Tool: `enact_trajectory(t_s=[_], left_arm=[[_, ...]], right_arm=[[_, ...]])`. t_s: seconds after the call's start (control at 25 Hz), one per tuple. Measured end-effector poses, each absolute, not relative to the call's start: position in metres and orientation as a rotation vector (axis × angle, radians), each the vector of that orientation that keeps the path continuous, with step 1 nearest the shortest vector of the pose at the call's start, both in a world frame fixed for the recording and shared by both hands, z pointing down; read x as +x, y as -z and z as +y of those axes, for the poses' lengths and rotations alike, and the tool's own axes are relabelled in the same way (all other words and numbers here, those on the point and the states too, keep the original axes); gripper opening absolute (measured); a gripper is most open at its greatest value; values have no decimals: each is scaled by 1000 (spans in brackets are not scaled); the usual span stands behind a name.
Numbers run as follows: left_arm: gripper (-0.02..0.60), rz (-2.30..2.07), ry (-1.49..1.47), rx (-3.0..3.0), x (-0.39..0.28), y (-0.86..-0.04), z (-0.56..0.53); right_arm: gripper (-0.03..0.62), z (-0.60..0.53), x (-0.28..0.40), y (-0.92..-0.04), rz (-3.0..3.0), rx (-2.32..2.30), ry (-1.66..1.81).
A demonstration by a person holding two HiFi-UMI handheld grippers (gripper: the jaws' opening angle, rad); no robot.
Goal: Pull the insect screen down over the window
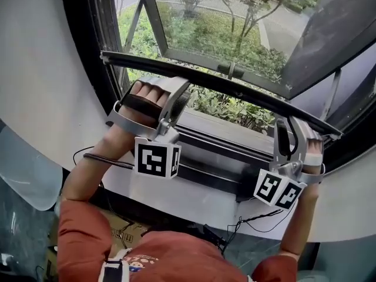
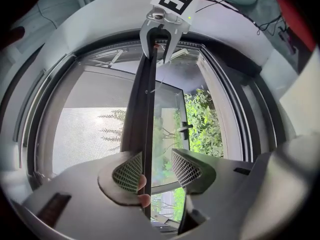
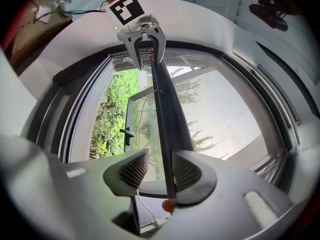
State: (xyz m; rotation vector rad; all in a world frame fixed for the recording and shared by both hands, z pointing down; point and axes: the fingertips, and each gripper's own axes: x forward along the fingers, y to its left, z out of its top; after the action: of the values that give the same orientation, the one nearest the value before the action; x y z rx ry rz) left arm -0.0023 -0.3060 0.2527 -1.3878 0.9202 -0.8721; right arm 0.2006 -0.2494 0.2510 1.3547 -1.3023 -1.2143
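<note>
Left claw (image 2: 154,170) and right claw (image 3: 160,170) spread apart, each straddling insect-screen pull bar (image 1: 235,90) near left and right ends, one pad bearing on it, unclamped; likely for even pull. Bar partway down, above sill (image 1: 223,128).

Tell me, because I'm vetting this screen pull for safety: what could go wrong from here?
1. Slip: the fingers of the left gripper and right gripper stand apart around the screen bar, each with only one pad against it. The bar may slide out and the screen could retract.
2. Pinch: a bare fingertip shows right beside the bar under each gripper. It could get caught when the bar meets the sill.
</note>
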Motion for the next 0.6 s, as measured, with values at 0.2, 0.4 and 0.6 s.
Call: enact_trajectory(t_s=[0.2, 0.4, 0.6], left_arm=[[187, 878, 920, -1441, -3, -280, -304], [187, 817, 981, -1511, -4, -321, -302], [187, 760, 1051, -1574, -5, -353, -298]], right_arm=[[156, -248, 200, -278, -1362, 1313, 1148], [156, -246, 198, -319, -1423, 1269, 1064], [158, -243, 197, -350, -1493, 1237, 978]])
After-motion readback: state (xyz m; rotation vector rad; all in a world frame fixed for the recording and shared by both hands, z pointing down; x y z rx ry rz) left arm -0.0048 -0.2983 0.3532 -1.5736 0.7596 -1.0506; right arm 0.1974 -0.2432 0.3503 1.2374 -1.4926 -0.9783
